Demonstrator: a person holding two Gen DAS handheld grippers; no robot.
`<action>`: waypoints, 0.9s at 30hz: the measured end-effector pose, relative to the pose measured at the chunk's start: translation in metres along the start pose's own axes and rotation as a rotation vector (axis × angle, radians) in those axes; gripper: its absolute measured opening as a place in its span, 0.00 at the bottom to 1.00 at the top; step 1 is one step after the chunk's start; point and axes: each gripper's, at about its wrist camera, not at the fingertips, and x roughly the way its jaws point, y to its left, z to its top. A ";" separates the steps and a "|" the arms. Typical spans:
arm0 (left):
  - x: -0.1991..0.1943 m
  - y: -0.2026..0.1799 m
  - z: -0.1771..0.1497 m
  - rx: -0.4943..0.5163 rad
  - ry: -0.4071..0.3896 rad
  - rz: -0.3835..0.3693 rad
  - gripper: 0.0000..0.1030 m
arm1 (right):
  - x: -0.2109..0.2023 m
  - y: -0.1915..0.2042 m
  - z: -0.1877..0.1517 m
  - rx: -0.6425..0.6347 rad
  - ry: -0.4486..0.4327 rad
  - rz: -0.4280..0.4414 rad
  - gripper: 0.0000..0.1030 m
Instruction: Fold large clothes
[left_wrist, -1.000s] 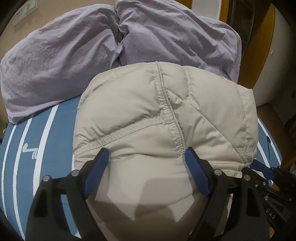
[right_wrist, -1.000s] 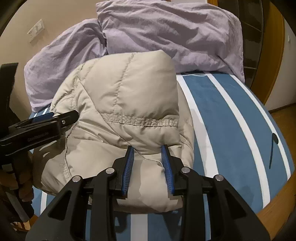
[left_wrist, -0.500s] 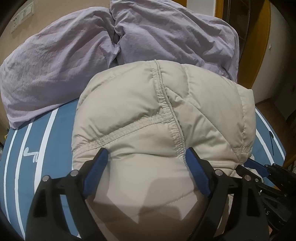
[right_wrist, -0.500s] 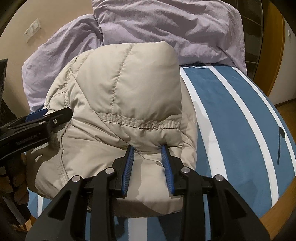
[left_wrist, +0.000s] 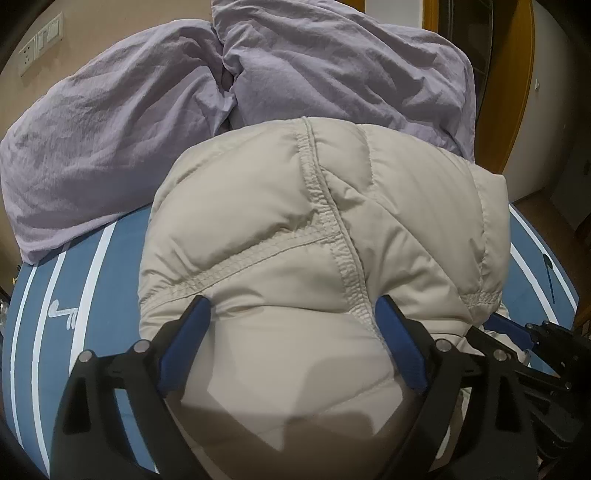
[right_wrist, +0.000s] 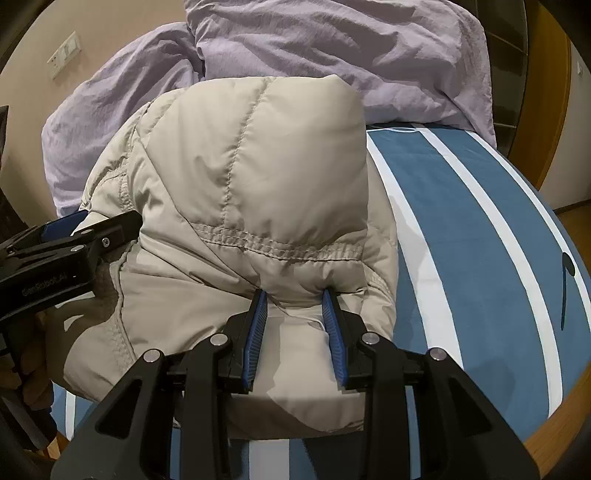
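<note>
One bed (right_wrist: 461, 229), blue with white stripes, carries everything we see, so we place the rest against it. At the bed's far end sit the lilac pillows (left_wrist: 147, 122), bunched against the wall. In front of them, in the middle of the bed and reaching to its near edge, lies the beige puffer jacket (left_wrist: 295, 229), our large garment. It is already gathered into a thick, rounded bundle with several quilted layers stacked on one another, so we judge most of the folding done. What seems left is letting go, pressing the puffy stack flatter and squaring its edges.

Over the bed's near edge, our left gripper (left_wrist: 291, 332) straddles the near part of the bundle with its blue pads wide apart. Its jaws are opening, with jacket fabric between them, and the pads look to be only just touching the cloth rather than pinching it. Towards the bed's right side, our right gripper (right_wrist: 293, 325) stands narrowly parted, and a fold of the jacket's near hem sits squeezed between its blue pads, so we read it as gripping the jacket.
</note>
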 end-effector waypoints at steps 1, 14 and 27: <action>0.000 0.000 0.000 0.000 -0.001 0.001 0.87 | 0.000 0.000 0.000 -0.002 0.000 0.001 0.32; -0.003 0.002 0.004 0.010 0.001 0.003 0.88 | -0.006 -0.003 0.004 0.000 0.006 0.027 0.33; -0.027 0.032 0.043 -0.080 -0.080 -0.001 0.88 | -0.040 -0.011 0.069 0.043 -0.132 0.051 0.49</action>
